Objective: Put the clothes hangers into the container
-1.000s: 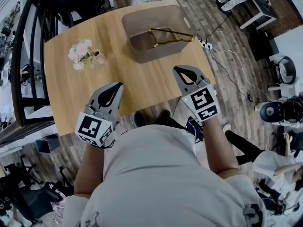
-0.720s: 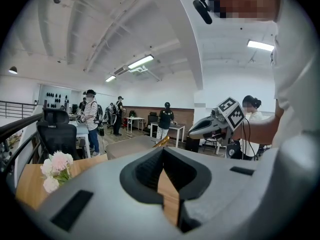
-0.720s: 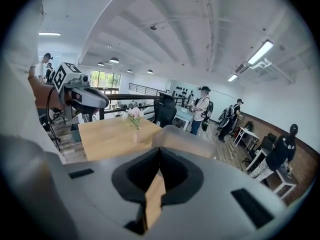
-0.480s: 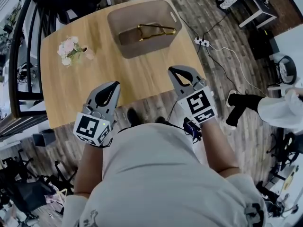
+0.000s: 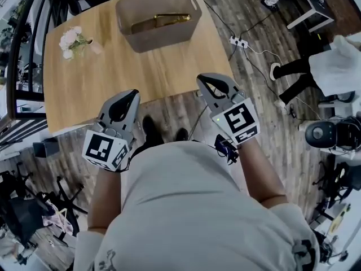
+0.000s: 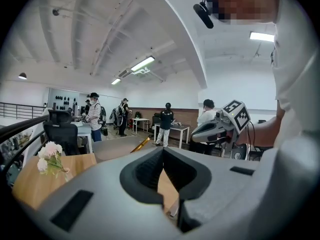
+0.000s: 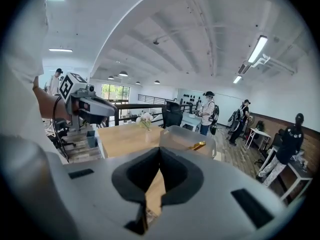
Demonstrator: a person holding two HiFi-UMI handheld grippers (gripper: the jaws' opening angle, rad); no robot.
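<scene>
Gold hangers (image 5: 163, 20) lie in container (image 5: 163, 39); left hand-held gripper (image 5: 128, 95), right hand-held gripper (image 5: 210, 79) clenched, empty.

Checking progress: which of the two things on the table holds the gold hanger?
The taupe container, on the far right; the flower bunch sits left, apart.

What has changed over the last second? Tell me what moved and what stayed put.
Both the left gripper and the right gripper drew back from over the light wooden table to its near edge. Nothing was taken or released; both stay shut, empty. The gold metal hanger still lies in the taupe plastic container, pink flowers unmoved.
</scene>
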